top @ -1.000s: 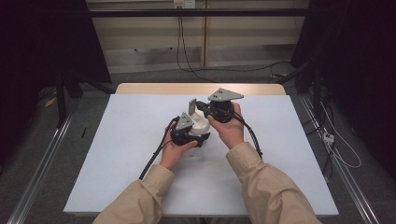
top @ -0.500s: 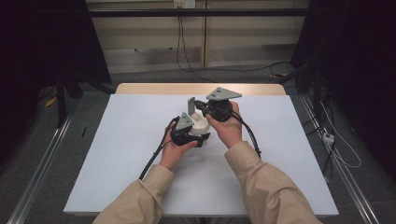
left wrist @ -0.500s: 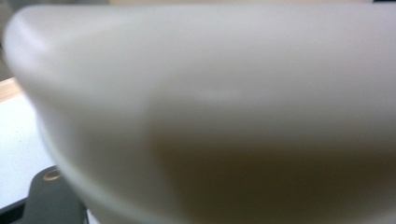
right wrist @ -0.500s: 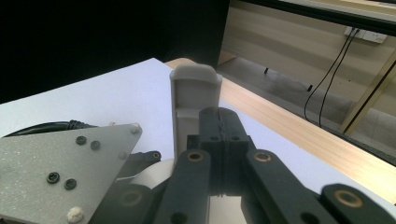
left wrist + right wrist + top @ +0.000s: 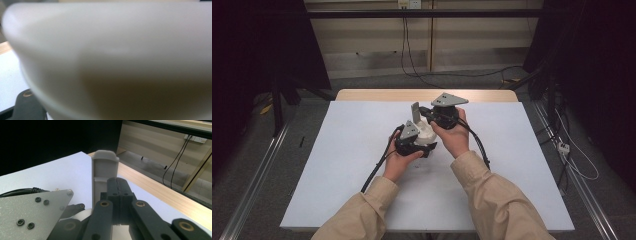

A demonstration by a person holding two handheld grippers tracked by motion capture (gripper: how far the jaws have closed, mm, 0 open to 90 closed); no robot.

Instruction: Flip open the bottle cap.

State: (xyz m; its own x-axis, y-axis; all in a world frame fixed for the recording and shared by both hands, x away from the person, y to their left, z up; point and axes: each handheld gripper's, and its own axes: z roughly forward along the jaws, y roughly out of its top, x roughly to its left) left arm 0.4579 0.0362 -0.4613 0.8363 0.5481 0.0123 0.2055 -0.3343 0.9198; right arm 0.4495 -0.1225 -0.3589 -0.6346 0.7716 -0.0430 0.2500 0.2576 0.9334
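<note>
Above the middle of the table [image 5: 337,165], the person holds two hand-held grippers close together around one white object. The left hand-held gripper [image 5: 414,145] sits low, just over the table, with a rounded white body [image 5: 426,134] against its front. In the left gripper view that body [image 5: 112,57] is so close to the camera that it is blurred, and the jaws are hidden behind it. Whether this gripper is clamped on the body or merely pressed against it cannot be told, though the way the body sits at its nose suggests a hold.

The right hand-held gripper [image 5: 426,113] is raised a little above and behind the white body. Its jaws are closed flat together in the right gripper view [image 5: 117,195], pinching the lower edge of a grey-white lid [image 5: 103,172], which stands upright. From above, the lid [image 5: 415,111] rises just over the far side of the body, tilted up like an opened flap. Whether it is hinged to the body or fully free cannot be seen.

As a judgement, the work is opening or separating the lid from the body, and it looks well along: the lid is already lifted upright and gripped. What seems left is to swing or pull it clear, and then to set both parts down on the table, since neither rests there yet.
</note>
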